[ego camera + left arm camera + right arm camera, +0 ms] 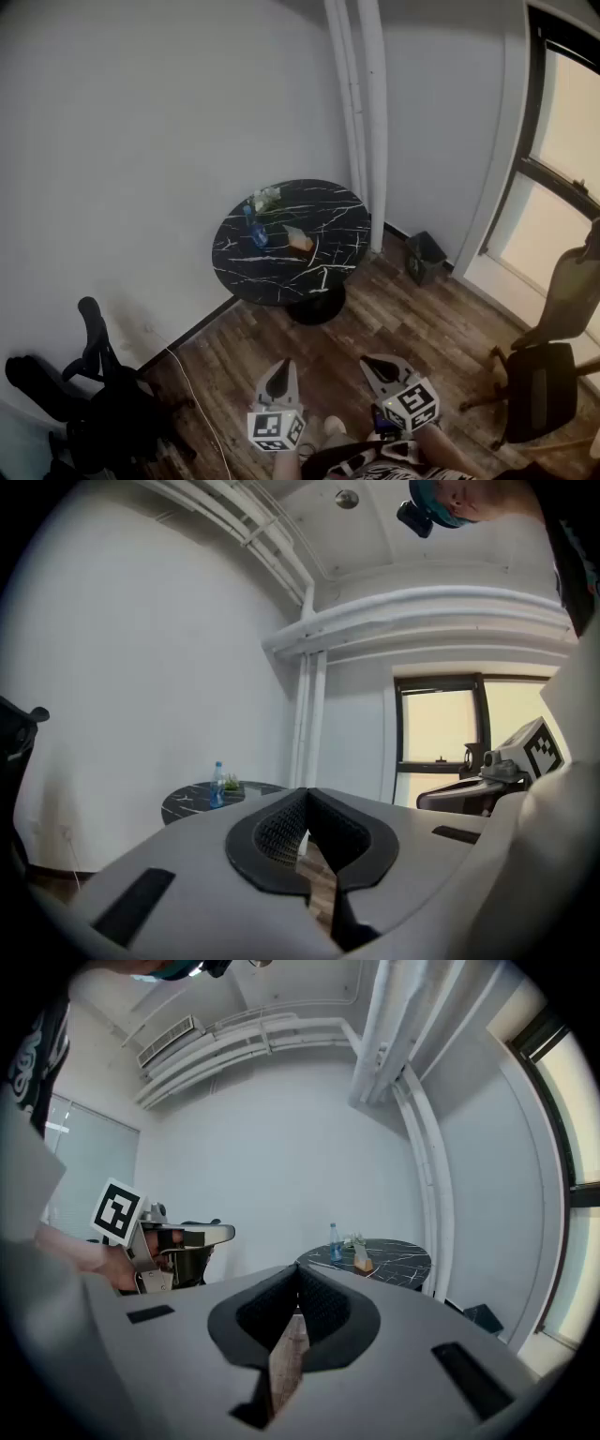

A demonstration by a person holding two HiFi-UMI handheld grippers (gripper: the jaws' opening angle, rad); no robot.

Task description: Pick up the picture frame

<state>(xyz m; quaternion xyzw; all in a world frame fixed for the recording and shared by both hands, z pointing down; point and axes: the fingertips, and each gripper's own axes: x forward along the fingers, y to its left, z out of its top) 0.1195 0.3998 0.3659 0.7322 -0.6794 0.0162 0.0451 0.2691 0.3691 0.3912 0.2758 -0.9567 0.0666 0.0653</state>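
Both grippers sit at six o'clock in the head view, left gripper (279, 367) and right gripper (379, 364), well short of the picture frame (299, 240) on the round black table (328, 211) at twelve o'clock from them. Left gripper view: jaws pressed together, empty, table at nine o'clock of the tips. Right gripper view: jaws likewise closed, frame at two o'clock.

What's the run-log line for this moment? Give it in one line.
left gripper: shut, empty | right gripper: shut, empty | picture frame: on round black table, untouched, far from both grippers
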